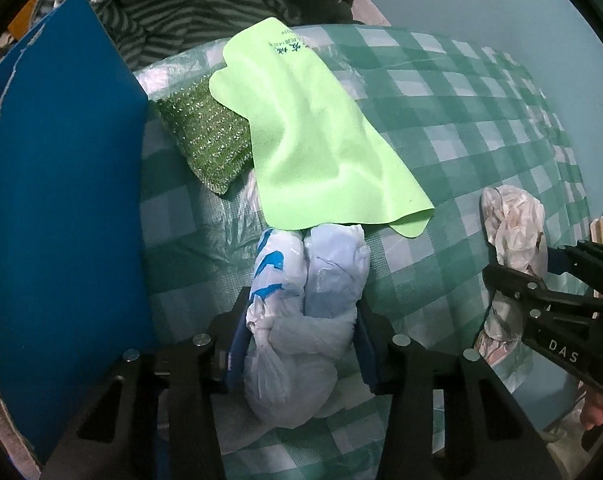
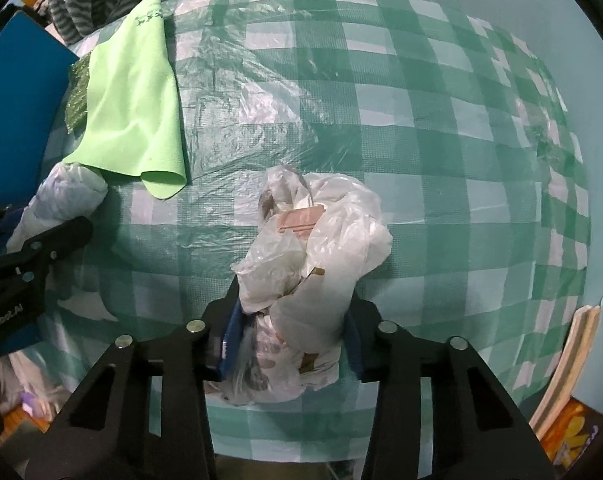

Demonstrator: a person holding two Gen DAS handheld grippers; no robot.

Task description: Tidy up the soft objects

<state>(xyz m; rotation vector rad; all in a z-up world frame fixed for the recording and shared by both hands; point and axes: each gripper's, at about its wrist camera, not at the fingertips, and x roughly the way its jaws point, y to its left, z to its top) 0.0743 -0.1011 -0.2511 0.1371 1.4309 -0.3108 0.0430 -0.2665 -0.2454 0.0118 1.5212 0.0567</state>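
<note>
My left gripper point(image 1: 301, 336) is shut on a knotted white-and-blue plastic bag bundle point(image 1: 301, 300) that rests on the green checked tablecloth point(image 1: 441, 128); the bundle also shows at the left of the right wrist view point(image 2: 69, 196). My right gripper point(image 2: 291, 332) is shut on a crumpled clear-white plastic bag point(image 2: 313, 248); it shows at the right of the left wrist view point(image 1: 517, 220). A light green cloth point(image 1: 313, 128) lies beyond the blue bundle, partly over a sparkly green scouring pad point(image 1: 205, 136). The cloth also shows in the right wrist view point(image 2: 133, 96).
A blue board point(image 1: 61, 200) stands along the table's left side. Striped grey fabric point(image 1: 181, 12) is heaped behind the table. The table's right edge meets a pale blue floor point(image 1: 501, 8). Wooden strips point(image 2: 565, 368) lean at the lower right.
</note>
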